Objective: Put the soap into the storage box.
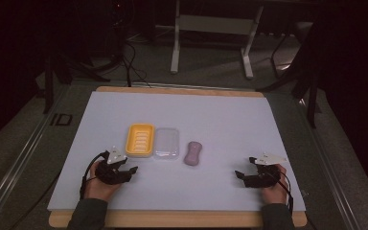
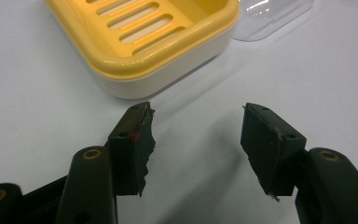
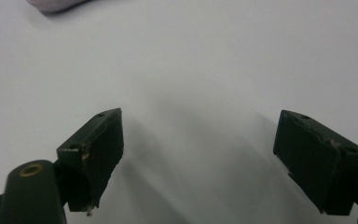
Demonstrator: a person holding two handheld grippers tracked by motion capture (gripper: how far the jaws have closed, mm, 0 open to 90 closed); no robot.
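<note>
Hands low on the near edge of the white table [image 1: 182,110], palms in. Left gripper [image 1: 130,171] at seven o'clock, jaws parted on nothing, aimed at the yellow soap dish [image 1: 140,140] just beyond. Right gripper [image 1: 240,176] at five o'clock, jaws wide, empty, pointing toward the pink soap [image 1: 193,153]. Dish, clear lid [image 1: 167,143] and soap in a row mid-table, long axes running twelve to six. Dark room behind, metal stand [image 1: 213,28] on the floor.
</note>
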